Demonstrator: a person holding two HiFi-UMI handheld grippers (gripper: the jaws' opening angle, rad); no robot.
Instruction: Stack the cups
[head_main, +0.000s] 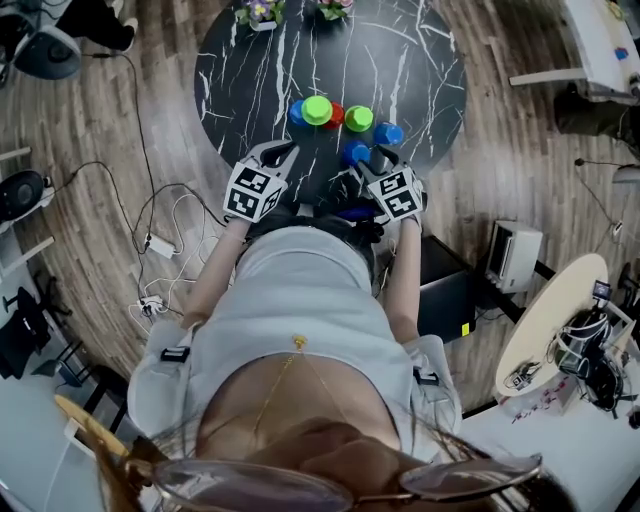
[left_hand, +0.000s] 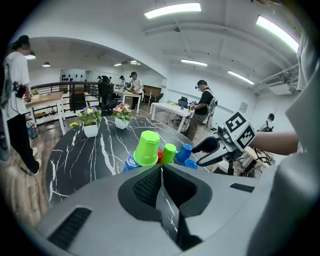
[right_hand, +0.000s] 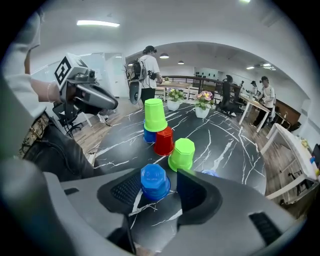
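a: what is around the cups?

b: they stand on a round table (head_main: 420, 50), black with white veins like marble, smooth and a little shiny. at its far edge are two white pots (right_hand: 174, 105) with flowers. around the table is a wood floor (head_main: 520, 150) with cables (head_main: 160, 243) on it. behind it is an office room with desks and some people.

a: and the cups themselves?

b: they are plastic, all upside down, and their bottoms have many flat sides. a blue cup (right_hand: 154, 182) stands on the table between the jaws of the right gripper (right_hand: 160, 186). the jaws are wide apart. the cup is close to one pad and a gap shows at the other, so the gripper holds nothing.

a: what stands in the way?

b: a green cup (right_hand: 182, 154) is just behind it, near the tip of one jaw. a second blue cup (right_hand: 210, 173) is mostly hidden behind that same jaw. further back is a red cup (right_hand: 164, 141), just beside a stack (right_hand: 154, 115) of a green cup over a blue one.

a: and the left gripper?

b: the left gripper (left_hand: 161, 172) hovers at the near edge of the table, apart from all the cups. its jaws are pressed together and empty. the pads (left_hand: 148, 187) have a fine grid texture, and the body is smooth grey plastic.
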